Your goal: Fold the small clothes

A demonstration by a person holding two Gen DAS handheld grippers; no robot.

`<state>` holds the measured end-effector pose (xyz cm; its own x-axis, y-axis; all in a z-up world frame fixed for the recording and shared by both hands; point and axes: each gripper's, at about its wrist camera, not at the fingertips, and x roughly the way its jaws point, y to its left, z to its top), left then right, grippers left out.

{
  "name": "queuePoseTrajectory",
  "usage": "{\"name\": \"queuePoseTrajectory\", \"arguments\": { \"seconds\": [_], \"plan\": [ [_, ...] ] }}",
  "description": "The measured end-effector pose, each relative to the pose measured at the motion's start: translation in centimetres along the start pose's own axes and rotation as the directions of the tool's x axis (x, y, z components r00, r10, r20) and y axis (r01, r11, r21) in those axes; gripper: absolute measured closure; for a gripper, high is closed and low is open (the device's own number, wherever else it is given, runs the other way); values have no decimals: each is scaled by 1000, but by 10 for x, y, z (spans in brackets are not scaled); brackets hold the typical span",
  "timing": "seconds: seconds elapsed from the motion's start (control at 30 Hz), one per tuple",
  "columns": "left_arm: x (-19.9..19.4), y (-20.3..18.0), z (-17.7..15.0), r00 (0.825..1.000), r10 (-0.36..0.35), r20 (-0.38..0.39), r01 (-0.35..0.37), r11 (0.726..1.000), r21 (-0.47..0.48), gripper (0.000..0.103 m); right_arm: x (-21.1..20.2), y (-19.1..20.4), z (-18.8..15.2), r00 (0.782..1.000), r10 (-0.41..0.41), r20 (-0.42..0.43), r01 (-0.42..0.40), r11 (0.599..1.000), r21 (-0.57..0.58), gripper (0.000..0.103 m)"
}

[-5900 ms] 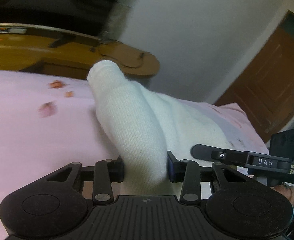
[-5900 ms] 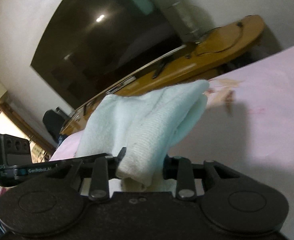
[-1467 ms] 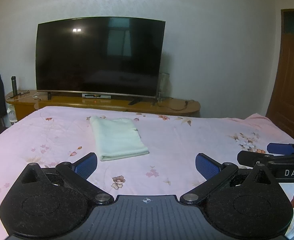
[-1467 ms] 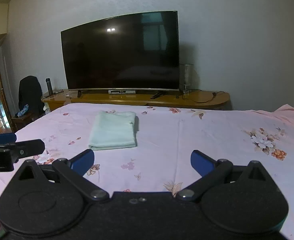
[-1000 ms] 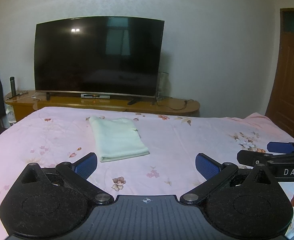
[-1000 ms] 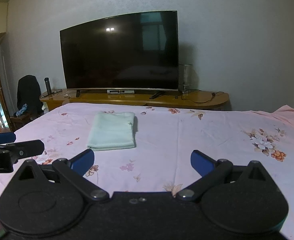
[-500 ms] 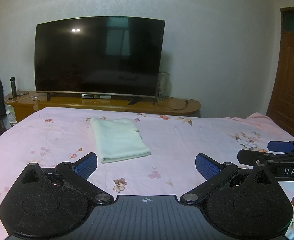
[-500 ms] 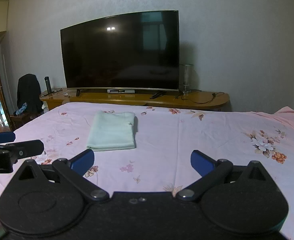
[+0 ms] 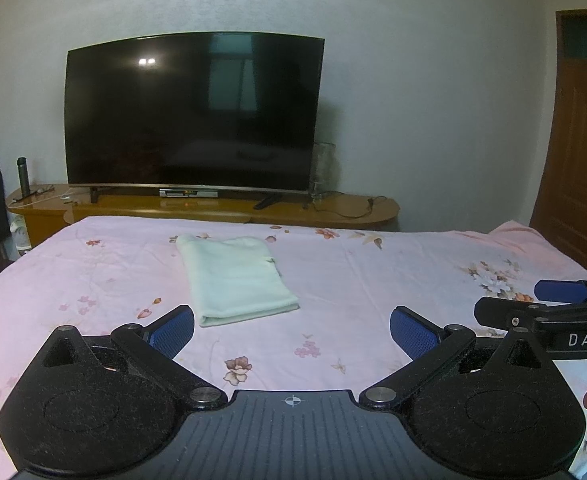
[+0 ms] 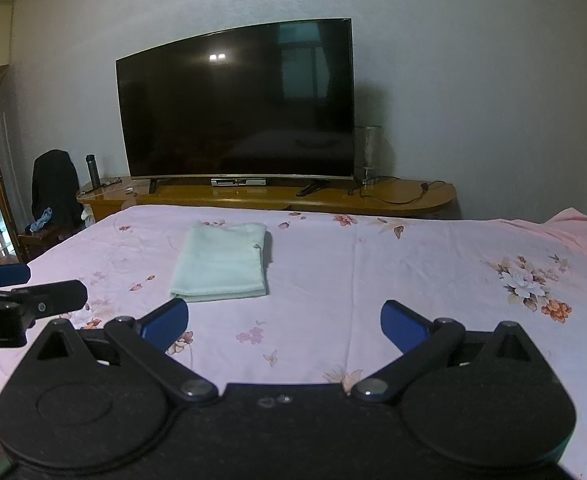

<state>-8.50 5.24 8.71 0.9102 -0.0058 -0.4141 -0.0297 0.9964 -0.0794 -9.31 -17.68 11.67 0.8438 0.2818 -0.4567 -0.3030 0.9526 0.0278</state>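
A pale green garment [image 9: 235, 278] lies folded into a neat rectangle on the pink floral bed sheet [image 9: 373, 280], toward the far left of the bed. The right wrist view shows the same folded garment [image 10: 223, 262] on the sheet [image 10: 393, 264]. My left gripper [image 9: 292, 330] is open, held well back from the garment, with nothing between its blue pads. My right gripper [image 10: 283, 322] is open too and empty. The other gripper's blue fingertips show at each view's edge: right gripper [image 9: 561, 300], left gripper [image 10: 17, 286].
A large dark TV [image 9: 193, 114] stands on a low wooden cabinet [image 9: 213, 206] beyond the bed's far edge. A brown door [image 9: 585, 148] is at the right. A chair with dark clothing [image 10: 53, 184] stands at the left by a doorway.
Some six seconds ago both grippers were shut on the pale garment, held up. Since 1.5 s ago it has lain folded on the bed, both grippers open and pulled back, nearly still.
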Motion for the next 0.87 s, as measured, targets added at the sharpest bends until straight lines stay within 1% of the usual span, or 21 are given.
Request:
{"name": "queuePoseTrajectory", "arguments": {
  "seconds": [0.33,0.7,0.87],
  "plan": [
    [2,0,0,1000,0,1,0,1000,-3,0,1,0,1,1000,-7,-1,7,1000,5,1],
    [0,2,1,999,6,31,-6,1000,4,0,2,0,0,1000,-14,4,14,1000,10,1],
    [1,3,1,999,-9,32,8,1000,14,0,2,1,0,1000,-14,5,14,1000,11,1]
  ]
}}
